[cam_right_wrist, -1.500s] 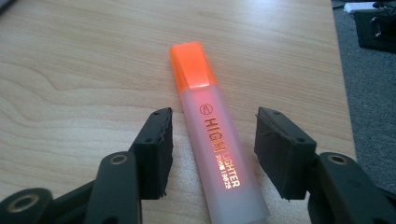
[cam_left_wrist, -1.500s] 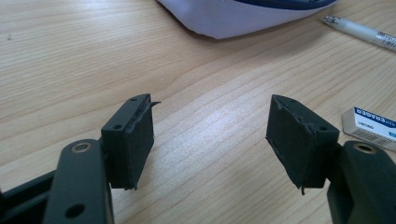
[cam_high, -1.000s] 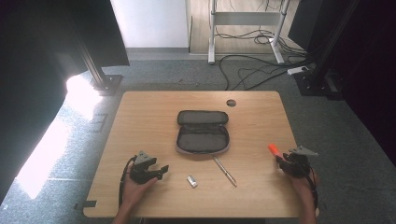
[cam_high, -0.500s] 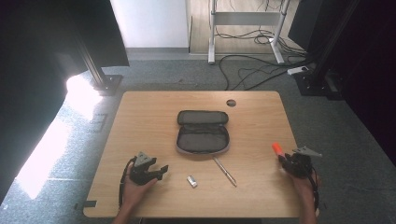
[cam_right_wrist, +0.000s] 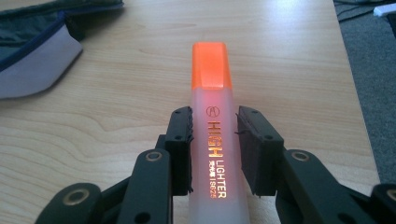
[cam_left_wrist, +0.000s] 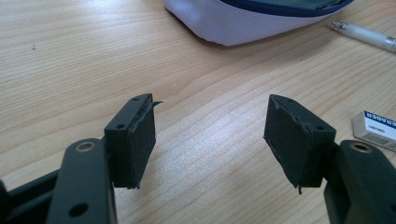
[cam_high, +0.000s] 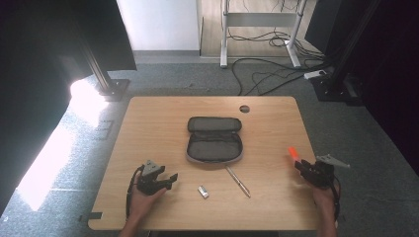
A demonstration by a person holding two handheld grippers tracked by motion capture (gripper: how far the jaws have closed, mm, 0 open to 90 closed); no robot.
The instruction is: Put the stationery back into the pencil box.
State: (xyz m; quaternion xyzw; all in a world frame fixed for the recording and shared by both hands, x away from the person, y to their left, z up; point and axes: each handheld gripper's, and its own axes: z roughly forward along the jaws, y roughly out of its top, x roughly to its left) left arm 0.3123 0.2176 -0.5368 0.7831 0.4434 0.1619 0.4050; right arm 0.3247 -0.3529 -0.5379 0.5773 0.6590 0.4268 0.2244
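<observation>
A: What do we have in our right gripper point(cam_right_wrist: 214, 140)?

B: An orange highlighter point(cam_right_wrist: 214, 154). Our jaws have just been closing with it between them, and in the right gripper view both pads sit against its frosted barrel, so we are clamped on it. The orange cap points away from us, over the wooden table point(cam_high: 148, 123).

A: And from the high view?

B: The right gripper point(cam_high: 302, 167) is at the table's right edge, with the highlighter point(cam_high: 293, 153) sticking out toward the far side, well apart from the pencil case point(cam_high: 215, 139).

A: The left gripper point(cam_high: 167, 180)?

B: Its jaws stand wide apart with bare wood between them. It sits low near the front left of the table. In the left gripper view point(cam_left_wrist: 210, 140) we see the case's pale side point(cam_left_wrist: 243, 23) ahead of us.

A: Anything else close by?

B: A white eraser point(cam_high: 203, 191) lies just right of the left gripper, and a pen point(cam_high: 238, 180) lies slantwise near the case's front edge. The case lies open in the table's middle.
</observation>
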